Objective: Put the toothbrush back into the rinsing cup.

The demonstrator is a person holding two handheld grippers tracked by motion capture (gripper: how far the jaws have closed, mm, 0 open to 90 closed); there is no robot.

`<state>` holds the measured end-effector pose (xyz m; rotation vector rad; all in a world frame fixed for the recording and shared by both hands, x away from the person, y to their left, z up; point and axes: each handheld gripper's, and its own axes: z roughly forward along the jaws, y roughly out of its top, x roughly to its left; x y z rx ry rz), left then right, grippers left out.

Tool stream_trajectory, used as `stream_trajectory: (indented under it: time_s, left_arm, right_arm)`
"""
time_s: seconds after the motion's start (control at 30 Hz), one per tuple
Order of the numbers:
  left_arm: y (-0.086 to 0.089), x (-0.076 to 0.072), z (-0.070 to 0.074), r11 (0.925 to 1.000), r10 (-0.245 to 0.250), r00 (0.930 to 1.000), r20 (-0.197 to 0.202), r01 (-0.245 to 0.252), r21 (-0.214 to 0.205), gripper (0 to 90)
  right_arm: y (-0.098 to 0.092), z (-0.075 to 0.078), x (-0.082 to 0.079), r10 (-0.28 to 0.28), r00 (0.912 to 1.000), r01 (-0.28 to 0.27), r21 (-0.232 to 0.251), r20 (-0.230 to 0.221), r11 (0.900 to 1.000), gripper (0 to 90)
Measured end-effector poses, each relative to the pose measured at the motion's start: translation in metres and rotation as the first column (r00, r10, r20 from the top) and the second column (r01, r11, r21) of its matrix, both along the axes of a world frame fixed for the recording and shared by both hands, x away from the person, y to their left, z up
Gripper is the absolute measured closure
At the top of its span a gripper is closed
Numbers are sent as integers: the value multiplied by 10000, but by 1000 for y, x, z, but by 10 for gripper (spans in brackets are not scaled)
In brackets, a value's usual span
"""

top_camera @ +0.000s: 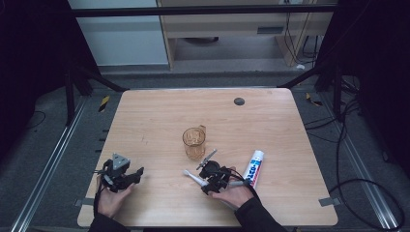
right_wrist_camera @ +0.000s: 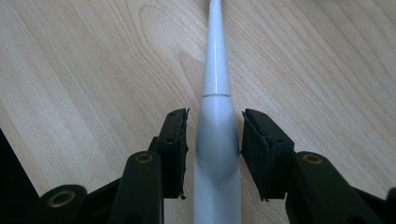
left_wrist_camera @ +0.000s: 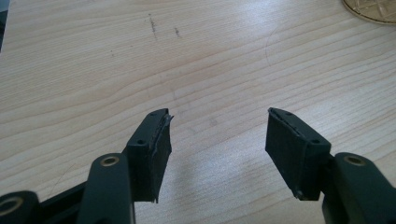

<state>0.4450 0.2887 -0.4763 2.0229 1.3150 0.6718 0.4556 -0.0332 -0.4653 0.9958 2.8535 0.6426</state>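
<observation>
Electric toothbrush (right_wrist_camera: pixel 215 140), white, lying flat on the wooden table (top_camera: pixel 154 121) near its front edge, right of centre. Long axis running diagonally in the high view: narrow brush end (top_camera: pixel 186 172) pointing left and slightly away from the person, thicker handle end toward the right hand (top_camera: pixel 237 193). In the right gripper view, long axis running straight up the middle, tapering from the broad handle at the bottom to the slim neck at the top.

Right gripper (right_wrist_camera: pixel 215 135) lowered over the handle, one jaw on each side of it; pads (right_wrist_camera: pixel 175 140) close against the white body with only thin slivers of gap on either side, firm contact not certain.

Left gripper (left_wrist_camera: pixel 217 135) resting low over bare table at the front left, jaws set well apart with nothing between them.

Amber glass mug (top_camera: pixel 194 142) upright near the table centre, just beyond the right gripper, handle at the far side. Toothpaste tube (top_camera: pixel 253 168), white with red and blue print, lying flat just right of the right hand, cap end pointing away from the person.
</observation>
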Motion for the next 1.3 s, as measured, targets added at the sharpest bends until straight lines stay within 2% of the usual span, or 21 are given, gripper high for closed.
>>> stream_trajectory:
  time_s: [0.3,0.57,0.93,1.0,1.3]
  left_arm:
    - [0,0,0,10000,-12,10000,-19,12,14,399]
    - [0,0,0,10000,-8,10000,-31,8,10,399]
    - [0,0,0,10000,29,10000,-14,-30,-7,400]
    - [0,0,0,10000,39,10000,-9,-39,-7,400]
    - [0,0,0,10000,42,10000,-2,-42,-10,402]
  right_arm:
    - [-1,-6,-1,-45,10000,44,-144,-75,9999,618]
    - [-1,-7,-1,-146,9999,145,-213,-36,9997,661]
    - [0,-6,-1,-243,9997,241,-278,-73,9993,673]
    - [0,-6,-1,-249,9996,245,-226,-148,9994,674]
    - [-4,3,-2,-257,9996,256,132,90,9996,675]
